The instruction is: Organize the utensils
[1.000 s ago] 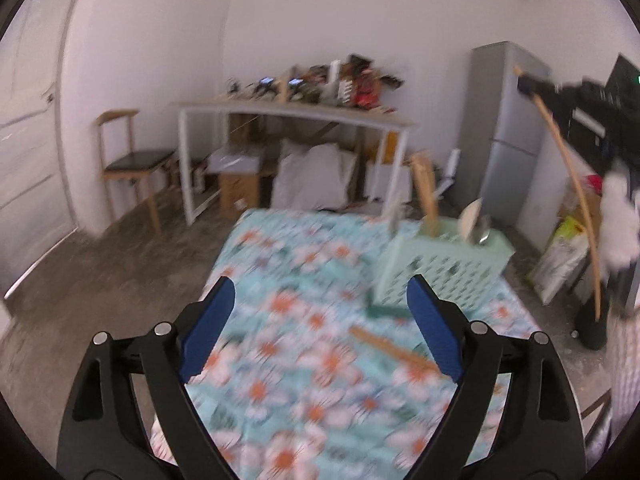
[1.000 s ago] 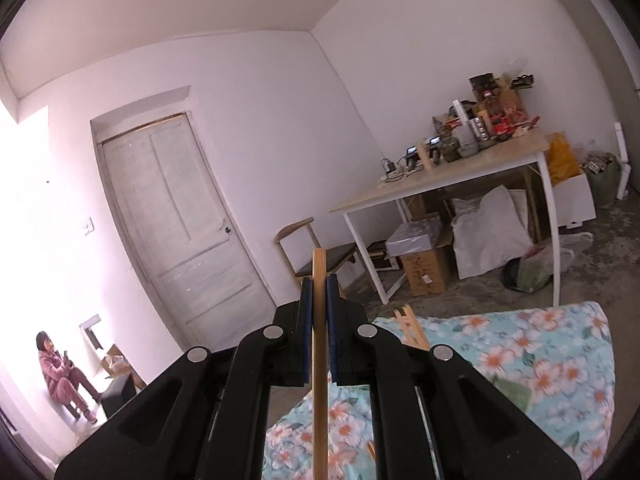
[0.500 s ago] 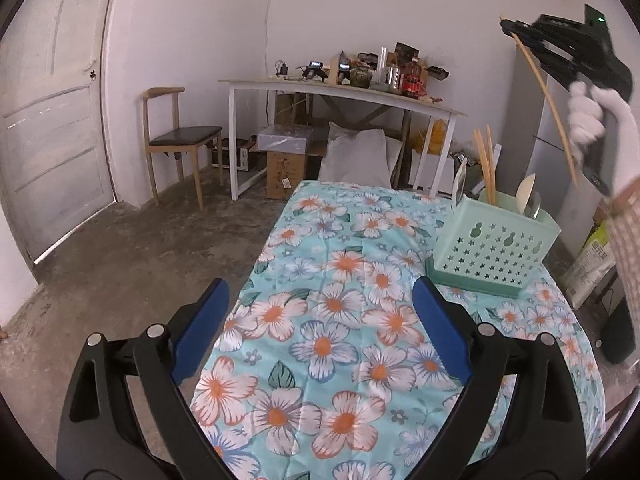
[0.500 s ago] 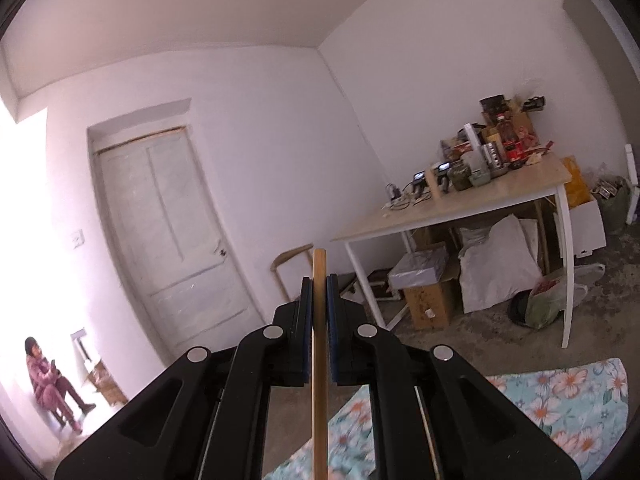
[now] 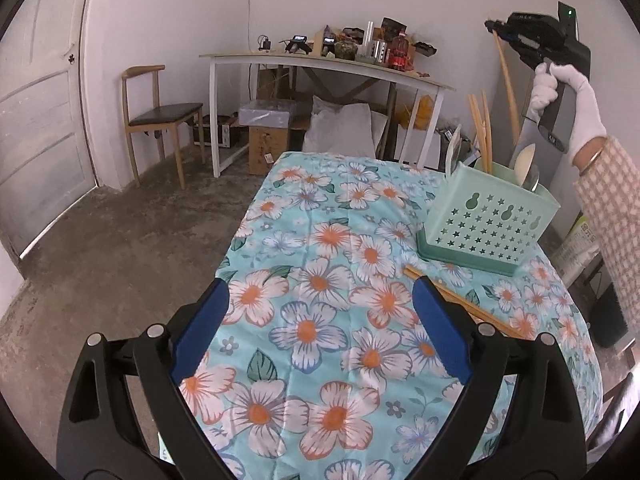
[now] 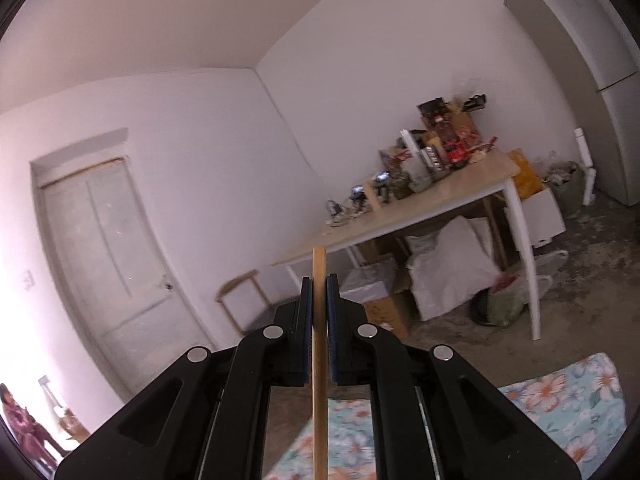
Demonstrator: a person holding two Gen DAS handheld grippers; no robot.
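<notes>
A mint green utensil basket (image 5: 486, 222) stands at the right of the floral tablecloth (image 5: 320, 320). It holds upright chopsticks (image 5: 480, 128), a wooden spoon (image 5: 524, 160) and a metal spoon. Loose chopsticks (image 5: 460, 300) lie on the cloth in front of the basket. My left gripper (image 5: 318, 328) is open and empty above the cloth. My right gripper (image 6: 319, 292) is shut on a single wooden chopstick (image 6: 319, 360). In the left wrist view it (image 5: 496, 26) is held high above the basket, the chopstick (image 5: 506, 84) hanging down towards it.
A white table (image 5: 320, 64) with clutter stands against the back wall, with boxes and bags beneath. A wooden chair (image 5: 156, 112) is at the left by a door (image 5: 36, 120). A grey fridge (image 6: 584, 72) stands at the right. A person sits far off (image 6: 24, 432).
My left gripper has pulled back and steadied over the cloth, bringing the loose chopsticks into view. My right gripper has turned and moved over the basket with the chopstick still gripped.
</notes>
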